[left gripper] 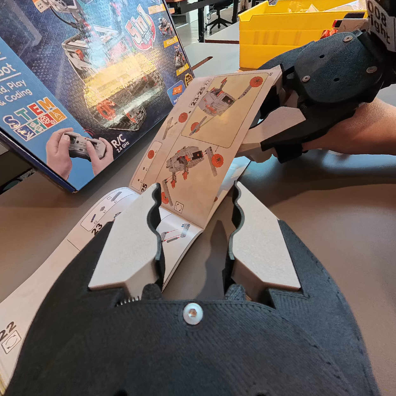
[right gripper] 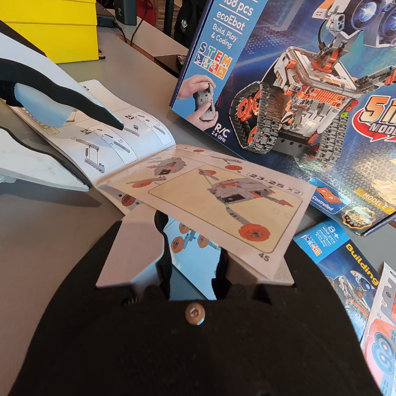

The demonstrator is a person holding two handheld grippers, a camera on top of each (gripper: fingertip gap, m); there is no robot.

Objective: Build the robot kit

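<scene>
An open instruction booklet [left gripper: 182, 225] lies on the grey table [left gripper: 321, 235]. My left gripper [left gripper: 196, 214] is open and empty, low over the booklet's near edge by the spine: its left finger [left gripper: 132, 242] is over the left page, its right finger [left gripper: 257, 242] over bare table. It also shows in the right wrist view [right gripper: 105, 156]. My right gripper [right gripper: 192, 235] is open. The right-hand page [right gripper: 225, 192] is lifted and curved, its outer corner resting on the right finger while the left finger [right gripper: 132, 246] stays clear. In the left wrist view the right gripper [left gripper: 263, 111] sits at that page's [left gripper: 203, 132] raised edge.
A large blue toy-robot box [left gripper: 75, 85] leans just behind the booklet, also in the right wrist view [right gripper: 300, 96]. A yellow bin [left gripper: 289, 38] stands at the back right. More blue printed booklets or packs [right gripper: 342, 267] lie right of the right gripper. A person's hand [left gripper: 353, 132] holds it.
</scene>
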